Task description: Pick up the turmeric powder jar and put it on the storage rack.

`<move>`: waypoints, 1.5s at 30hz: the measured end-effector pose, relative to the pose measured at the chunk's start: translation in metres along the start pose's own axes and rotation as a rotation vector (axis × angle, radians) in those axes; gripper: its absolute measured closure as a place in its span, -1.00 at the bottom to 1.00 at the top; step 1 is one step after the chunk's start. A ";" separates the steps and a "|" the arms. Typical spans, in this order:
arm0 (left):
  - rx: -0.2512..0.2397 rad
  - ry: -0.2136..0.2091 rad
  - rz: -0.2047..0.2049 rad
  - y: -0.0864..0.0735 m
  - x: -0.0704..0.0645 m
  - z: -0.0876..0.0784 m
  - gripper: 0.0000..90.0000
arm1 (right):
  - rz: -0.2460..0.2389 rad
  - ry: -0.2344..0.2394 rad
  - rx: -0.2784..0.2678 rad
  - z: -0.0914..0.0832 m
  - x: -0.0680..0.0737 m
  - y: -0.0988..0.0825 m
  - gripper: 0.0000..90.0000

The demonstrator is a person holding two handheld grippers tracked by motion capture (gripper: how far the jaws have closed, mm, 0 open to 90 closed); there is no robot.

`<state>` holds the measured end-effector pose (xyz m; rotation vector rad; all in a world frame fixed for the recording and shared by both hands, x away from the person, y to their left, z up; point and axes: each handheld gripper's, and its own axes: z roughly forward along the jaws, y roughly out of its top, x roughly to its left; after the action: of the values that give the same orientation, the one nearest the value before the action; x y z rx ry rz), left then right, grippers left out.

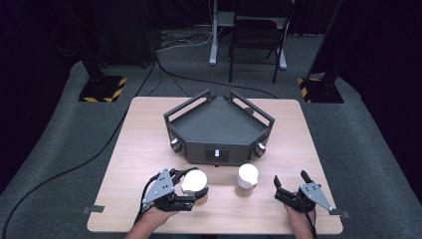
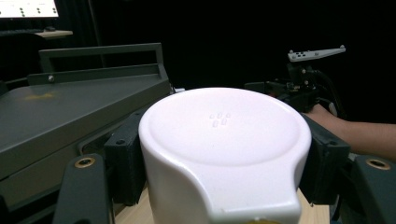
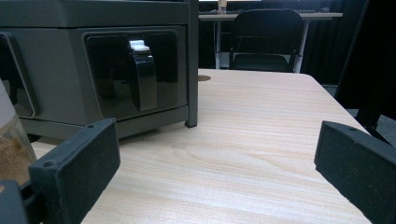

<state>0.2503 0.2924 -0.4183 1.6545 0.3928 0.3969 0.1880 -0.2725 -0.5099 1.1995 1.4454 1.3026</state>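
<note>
The left tongs [image 1: 195, 186] are closed on a jar with a white lid [image 1: 194, 181], pads pressed against both sides just below the lid. In the left gripper view the lid [image 2: 224, 135] sits between the two black jaws. This jar is at the near left of the desk [image 1: 144, 144], in front of the dark grey tray unit [image 1: 219, 127].

A second jar with a white lid [image 1: 247, 179] stands upright near the desk's front centre, just beside the held jar and apart from it.

The right tongs [image 1: 290, 184] rest at the near right of the desk, jaws wide apart and holding nothing.
</note>
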 end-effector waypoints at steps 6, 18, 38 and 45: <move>-0.003 -0.007 -0.008 0.008 0.006 0.010 -0.32 | 0.000 0.001 0.002 0.000 0.000 0.000 -1.00; -0.009 0.005 0.002 0.028 0.015 0.021 -0.32 | 0.010 0.017 0.010 0.001 -0.004 0.002 -1.00; -0.010 0.016 -0.004 0.065 0.033 0.048 -0.32 | 0.020 0.027 0.015 0.001 -0.007 0.003 -1.00; -0.038 0.002 -0.039 0.073 0.042 0.055 -0.32 | 0.028 0.028 0.017 0.002 -0.007 0.003 -1.00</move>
<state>0.3152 0.2564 -0.3508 1.6070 0.4159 0.3753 0.1913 -0.2795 -0.5073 1.2209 1.4670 1.3328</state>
